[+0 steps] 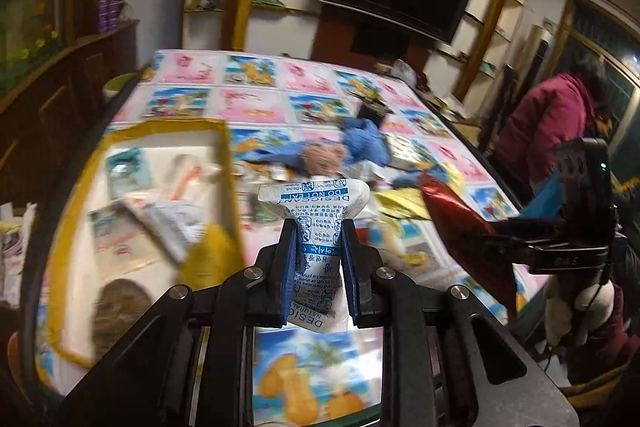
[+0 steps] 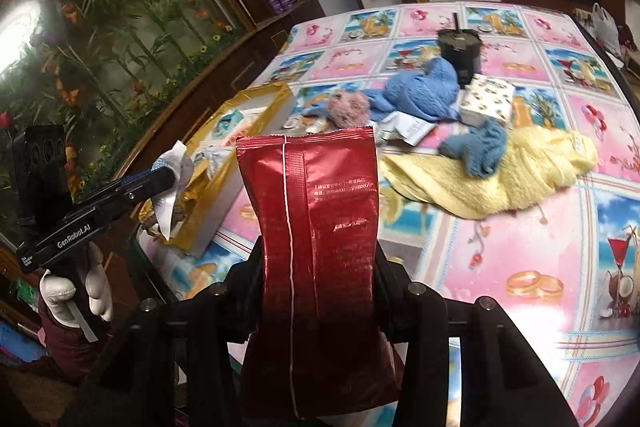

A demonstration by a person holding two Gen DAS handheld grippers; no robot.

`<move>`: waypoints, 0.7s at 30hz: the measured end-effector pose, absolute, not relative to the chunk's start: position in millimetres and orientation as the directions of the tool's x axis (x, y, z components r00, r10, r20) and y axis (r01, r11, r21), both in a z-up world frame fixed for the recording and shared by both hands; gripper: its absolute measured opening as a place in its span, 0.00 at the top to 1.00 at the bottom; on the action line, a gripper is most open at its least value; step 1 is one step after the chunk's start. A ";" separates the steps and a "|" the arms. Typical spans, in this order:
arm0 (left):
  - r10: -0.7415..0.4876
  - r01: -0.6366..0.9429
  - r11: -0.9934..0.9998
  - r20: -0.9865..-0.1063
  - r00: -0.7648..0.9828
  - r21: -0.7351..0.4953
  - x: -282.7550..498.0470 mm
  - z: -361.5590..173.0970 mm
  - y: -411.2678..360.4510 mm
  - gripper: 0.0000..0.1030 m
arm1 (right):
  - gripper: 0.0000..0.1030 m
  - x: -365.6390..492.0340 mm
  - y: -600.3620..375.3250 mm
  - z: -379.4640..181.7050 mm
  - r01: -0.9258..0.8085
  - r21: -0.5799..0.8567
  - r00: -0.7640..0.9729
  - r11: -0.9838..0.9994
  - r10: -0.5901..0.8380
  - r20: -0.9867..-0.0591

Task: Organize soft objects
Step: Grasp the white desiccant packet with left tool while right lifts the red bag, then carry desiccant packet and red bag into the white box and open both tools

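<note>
Pinching a white desiccant packet (image 1: 316, 223) upright between its pads, the left gripper (image 1: 316, 255) hung just right of the gold-rimmed box (image 1: 230, 155), the nearer of the two to it. Farther right, the right gripper (image 2: 318, 267) clamped a red foil pouch (image 2: 316, 227), long axis running away along the fingers, above the patterned table (image 2: 520, 247); the box lay to its left, beyond the left gripper.
</note>
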State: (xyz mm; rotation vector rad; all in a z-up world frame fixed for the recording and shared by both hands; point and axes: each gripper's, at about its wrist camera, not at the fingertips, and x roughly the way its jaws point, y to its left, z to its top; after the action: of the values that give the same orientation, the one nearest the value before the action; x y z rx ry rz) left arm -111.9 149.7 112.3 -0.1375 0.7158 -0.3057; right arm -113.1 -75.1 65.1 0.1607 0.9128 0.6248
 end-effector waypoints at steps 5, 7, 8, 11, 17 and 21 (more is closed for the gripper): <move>-0.215 0.102 0.973 -0.641 0.737 -0.209 -112.2 108.9 205.4 0.80 | 0.56 -103.9 -38.5 76.9 -0.484 0.397 0.419 0.780 0.605 -0.677; -0.180 0.064 0.978 -0.649 0.739 -0.198 -109.0 106.0 222.3 0.80 | 0.56 -96.8 -20.3 82.0 -0.501 0.407 0.400 0.763 0.622 -0.673; -0.166 0.049 0.980 -0.654 0.738 -0.194 -106.6 104.1 230.8 0.80 | 0.56 -91.9 -11.2 83.8 -0.508 0.415 0.390 0.755 0.630 -0.671; -0.141 0.016 0.982 -0.670 0.729 -0.188 -93.2 97.5 251.4 0.80 | 0.56 -74.8 19.4 88.3 -0.522 0.436 0.356 0.733 0.652 -0.670; -0.129 -0.018 0.981 -0.717 0.685 -0.193 -50.6 78.0 277.8 0.80 | 0.56 -29.0 89.4 93.6 -0.547 0.408 0.321 0.731 0.633 -0.704; -0.107 -0.039 0.983 -0.742 0.662 -0.177 -28.9 65.1 286.0 0.80 | 0.56 -3.2 141.0 91.2 -0.588 0.280 0.347 0.759 0.549 -0.760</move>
State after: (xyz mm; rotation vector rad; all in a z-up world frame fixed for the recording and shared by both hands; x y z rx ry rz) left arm -28.9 286.0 65.1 -0.1838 0.8476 -0.0389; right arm -3.2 141.0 91.2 -0.0454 0.9673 0.7379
